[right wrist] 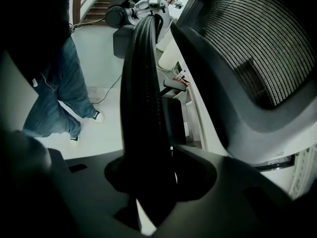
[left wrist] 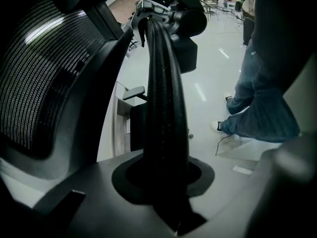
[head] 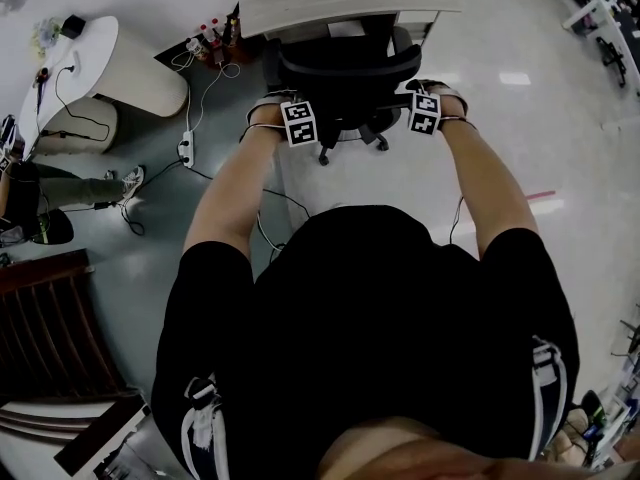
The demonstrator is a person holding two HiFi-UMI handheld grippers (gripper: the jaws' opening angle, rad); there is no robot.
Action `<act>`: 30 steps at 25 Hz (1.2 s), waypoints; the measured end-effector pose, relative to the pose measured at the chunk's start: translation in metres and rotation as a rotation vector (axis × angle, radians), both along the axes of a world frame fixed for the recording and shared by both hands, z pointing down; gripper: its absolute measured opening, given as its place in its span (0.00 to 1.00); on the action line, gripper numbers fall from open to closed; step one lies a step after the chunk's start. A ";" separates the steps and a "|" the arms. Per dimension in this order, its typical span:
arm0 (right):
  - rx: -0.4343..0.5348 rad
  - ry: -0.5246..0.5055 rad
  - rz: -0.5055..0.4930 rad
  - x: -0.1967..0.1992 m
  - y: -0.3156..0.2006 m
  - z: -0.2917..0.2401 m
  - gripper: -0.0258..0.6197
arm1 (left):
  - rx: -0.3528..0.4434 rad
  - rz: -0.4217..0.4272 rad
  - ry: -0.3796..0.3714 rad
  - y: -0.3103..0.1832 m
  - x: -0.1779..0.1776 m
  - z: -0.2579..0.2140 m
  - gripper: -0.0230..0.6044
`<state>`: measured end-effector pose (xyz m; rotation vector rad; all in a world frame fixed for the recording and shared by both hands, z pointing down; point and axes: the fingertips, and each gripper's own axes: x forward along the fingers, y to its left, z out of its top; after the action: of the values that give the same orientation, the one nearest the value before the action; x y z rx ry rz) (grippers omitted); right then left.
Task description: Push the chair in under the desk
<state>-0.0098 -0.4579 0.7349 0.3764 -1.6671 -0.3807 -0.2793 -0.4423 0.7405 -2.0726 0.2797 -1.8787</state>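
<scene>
Pushing step, seemingly; left claw (left wrist: 163, 177) and right claw (right wrist: 146, 177) each pinch chair (head: 345, 68); next likely: steady shove under surface (head: 330, 3).

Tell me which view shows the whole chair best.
Head view: the chair shows whole, down to its wheeled base, at the desk. Each gripper view shows only a black armrest close up between its jaws and part of the mesh backrest.

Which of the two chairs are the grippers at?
The black mesh office chair at the desk, between left gripper and right gripper; the brown slatted chair stands apart, lower left.
</scene>
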 end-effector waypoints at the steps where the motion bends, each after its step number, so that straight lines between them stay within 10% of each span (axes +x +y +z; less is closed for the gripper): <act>1: 0.002 0.001 -0.002 0.001 -0.005 0.000 0.26 | 0.002 -0.004 0.000 -0.004 0.001 0.000 0.18; 30: 0.033 -0.013 -0.066 0.011 -0.088 0.002 0.27 | 0.028 -0.062 0.013 -0.067 0.014 0.001 0.18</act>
<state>0.0011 -0.5455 0.7369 0.3498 -1.6911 -0.4558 -0.2653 -0.5096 0.7413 -2.0808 0.3758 -1.8861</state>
